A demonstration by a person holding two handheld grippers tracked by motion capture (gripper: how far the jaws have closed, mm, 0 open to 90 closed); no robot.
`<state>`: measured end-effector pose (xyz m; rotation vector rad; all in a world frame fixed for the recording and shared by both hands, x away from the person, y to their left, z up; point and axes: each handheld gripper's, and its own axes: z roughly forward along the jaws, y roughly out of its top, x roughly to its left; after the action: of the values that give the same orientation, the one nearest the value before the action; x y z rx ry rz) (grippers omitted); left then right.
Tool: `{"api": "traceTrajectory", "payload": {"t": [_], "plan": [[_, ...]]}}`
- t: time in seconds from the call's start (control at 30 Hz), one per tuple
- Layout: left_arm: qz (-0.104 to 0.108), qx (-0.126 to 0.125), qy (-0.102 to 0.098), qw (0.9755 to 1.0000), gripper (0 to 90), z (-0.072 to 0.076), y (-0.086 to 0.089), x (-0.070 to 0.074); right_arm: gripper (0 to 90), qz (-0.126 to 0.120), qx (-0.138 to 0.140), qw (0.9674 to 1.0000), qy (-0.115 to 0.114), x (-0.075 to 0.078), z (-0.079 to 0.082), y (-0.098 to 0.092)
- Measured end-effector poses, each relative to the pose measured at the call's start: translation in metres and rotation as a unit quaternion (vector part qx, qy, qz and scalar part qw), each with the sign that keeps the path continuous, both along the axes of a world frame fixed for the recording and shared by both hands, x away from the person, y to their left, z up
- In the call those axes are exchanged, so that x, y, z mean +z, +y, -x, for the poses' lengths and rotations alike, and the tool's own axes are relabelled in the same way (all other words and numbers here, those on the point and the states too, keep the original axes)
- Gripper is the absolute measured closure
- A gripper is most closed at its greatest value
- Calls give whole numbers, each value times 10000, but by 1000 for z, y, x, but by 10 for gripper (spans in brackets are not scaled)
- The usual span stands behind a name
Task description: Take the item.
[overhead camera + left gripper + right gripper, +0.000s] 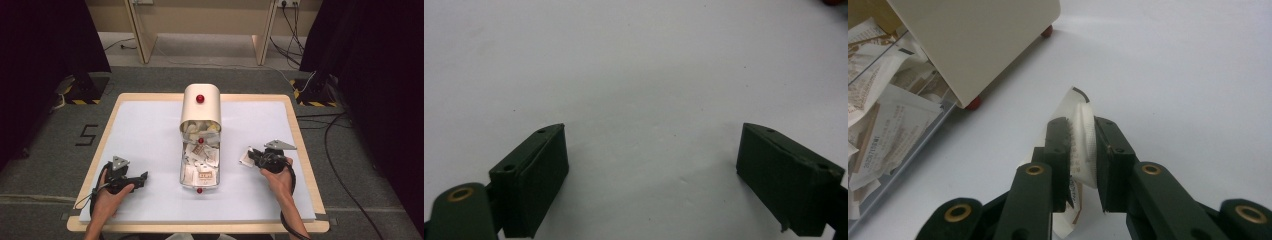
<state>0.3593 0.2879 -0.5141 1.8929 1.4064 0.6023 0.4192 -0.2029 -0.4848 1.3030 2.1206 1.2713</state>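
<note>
Pinching a white tea sachet [1083, 142] right of the cream box of sachets [200, 137], the right gripper [1082, 150] is clamped shut, while the left gripper [651, 175] rests agape over the white tabletop [150, 135]

White table [150, 130], grey carpet [45, 165], cables [345, 150]

I see bare mat [145, 135] ahead of left gripper [141, 178]. Open breadbox [200, 107] with paper-filled tray [199, 170] blocks centre between grippers.
</note>
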Motion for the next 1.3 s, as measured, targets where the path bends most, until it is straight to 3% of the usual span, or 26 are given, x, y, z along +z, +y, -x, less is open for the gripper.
{"api": "traceTrajectory", "payload": {"t": [0.23,0.27,0.3,0.33,0.6,1.3], "plan": [[2,1,0,10000,124,0,0,0,745,81,-26,10000,1,-1,-1,0],[-1,-1,1,10000,124,0,0,0,689,93,-58,9999,17,-2,-1,0],[-1,-1,1,10000,124,0,0,0,689,93,-58,9999,17,-2,-1,0],[0,0,0,10000,124,0,0,0,605,14,-144,9998,98,-2,-2,-1],[-1,-1,1,10000,124,0,0,0,428,-191,-375,9989,182,1,-3,-3],[-3,-5,-2,10000,124,0,0,0,409,6,-377,9993,0,12,3,0]]}}
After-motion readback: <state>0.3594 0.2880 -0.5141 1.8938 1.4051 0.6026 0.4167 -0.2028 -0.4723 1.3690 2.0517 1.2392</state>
